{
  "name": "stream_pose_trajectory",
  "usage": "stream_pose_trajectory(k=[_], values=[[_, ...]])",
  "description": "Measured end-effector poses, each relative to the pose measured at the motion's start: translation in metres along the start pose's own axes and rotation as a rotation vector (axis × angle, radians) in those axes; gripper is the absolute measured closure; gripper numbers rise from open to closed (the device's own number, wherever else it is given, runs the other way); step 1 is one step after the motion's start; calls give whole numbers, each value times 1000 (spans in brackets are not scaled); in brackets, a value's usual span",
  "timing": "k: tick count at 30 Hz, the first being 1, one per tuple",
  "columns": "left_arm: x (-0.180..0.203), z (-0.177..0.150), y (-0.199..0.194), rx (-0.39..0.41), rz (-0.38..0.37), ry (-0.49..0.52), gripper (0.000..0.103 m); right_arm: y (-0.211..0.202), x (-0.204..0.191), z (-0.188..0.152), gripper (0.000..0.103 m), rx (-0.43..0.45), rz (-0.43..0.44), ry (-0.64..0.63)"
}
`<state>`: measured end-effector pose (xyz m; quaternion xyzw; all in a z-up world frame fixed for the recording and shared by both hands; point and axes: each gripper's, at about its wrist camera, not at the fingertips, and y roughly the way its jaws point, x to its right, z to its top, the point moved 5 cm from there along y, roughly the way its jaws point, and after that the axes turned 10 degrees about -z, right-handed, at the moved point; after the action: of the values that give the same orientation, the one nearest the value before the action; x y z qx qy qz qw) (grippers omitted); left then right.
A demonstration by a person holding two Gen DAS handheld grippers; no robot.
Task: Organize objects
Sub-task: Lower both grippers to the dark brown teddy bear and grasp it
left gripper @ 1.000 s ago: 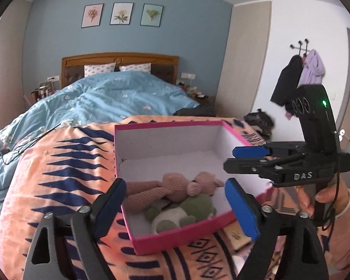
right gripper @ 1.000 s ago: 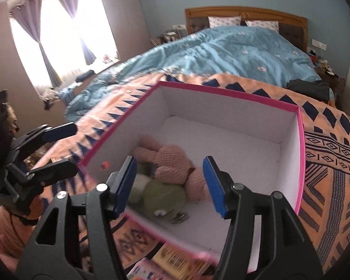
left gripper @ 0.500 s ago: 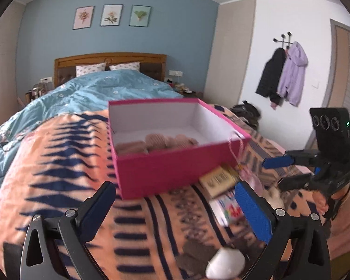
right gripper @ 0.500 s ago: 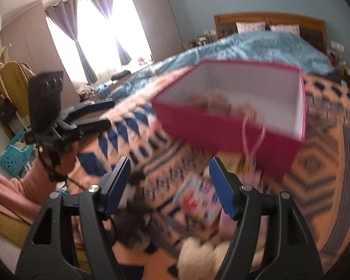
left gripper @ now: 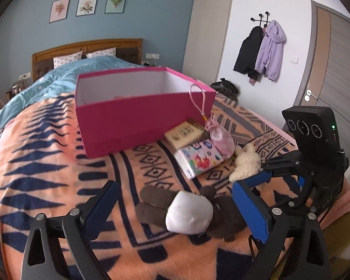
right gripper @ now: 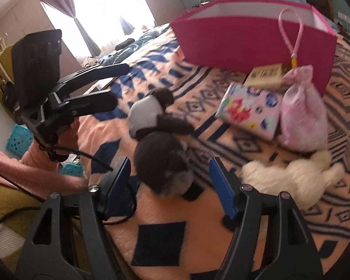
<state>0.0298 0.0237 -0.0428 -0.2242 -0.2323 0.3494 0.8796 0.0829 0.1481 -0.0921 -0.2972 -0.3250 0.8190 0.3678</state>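
A pink box [left gripper: 137, 107] stands open on the patterned blanket [left gripper: 46, 163]; it also shows in the right wrist view [right gripper: 249, 39]. In front of it lie a tan book [left gripper: 185, 134], a colourful packet [left gripper: 199, 158], a pink pouch [left gripper: 220, 137] with a cord, a cream plush [left gripper: 245, 161] and a brown-and-white plush [left gripper: 189, 212]. My left gripper [left gripper: 175, 210] is open, its jaws either side of the brown-and-white plush. My right gripper [right gripper: 170, 184] is open, low over that same plush [right gripper: 161, 144], near its dark head.
A bed with a blue duvet [left gripper: 65, 79] lies behind the box. Coats [left gripper: 259, 51] hang on the right wall by a door. A window with curtains [right gripper: 100, 11] and teal baskets [right gripper: 18, 137] on the floor show in the right wrist view.
Both grippers have drawn back from over the box and dropped low to the near edge of the blanket. The loose items in front of the box have come into view.
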Motion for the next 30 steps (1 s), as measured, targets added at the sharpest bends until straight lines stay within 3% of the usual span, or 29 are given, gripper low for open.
stream_pose_trajectory(k=[6, 7, 9, 10, 20, 23, 26, 29, 30], values=[[-3, -9, 4, -19, -7, -35, 16, 12, -8, -9, 34, -22, -55, -33], [-4, -10, 5, -18, -13, -42, 17, 15, -6, -9, 36, -27, -70, -30], [-5, -10, 6, -19, -24, -52, 20, 16, -5, -9, 58, -26, -66, -30], [-5, -10, 7, -21, -31, -54, 20, 15, -4, -7, 58, -24, -43, -22], [-11, -5, 27, -49, -93, -87, 22, -7, 31, 33, 65, 75, -93, -7], [-15, -6, 32, -61, -94, -101, 22, -6, 44, 41, 74, 82, -96, 22], [-20, -5, 35, -68, -74, -102, 22, -6, 57, 45, 73, 94, -82, 75], [-24, -4, 40, -79, -65, -103, 22, -5, 60, 40, 66, 99, -68, 123], [-25, -3, 41, -83, -63, -101, 22, -3, 60, 42, 60, 101, -67, 129]])
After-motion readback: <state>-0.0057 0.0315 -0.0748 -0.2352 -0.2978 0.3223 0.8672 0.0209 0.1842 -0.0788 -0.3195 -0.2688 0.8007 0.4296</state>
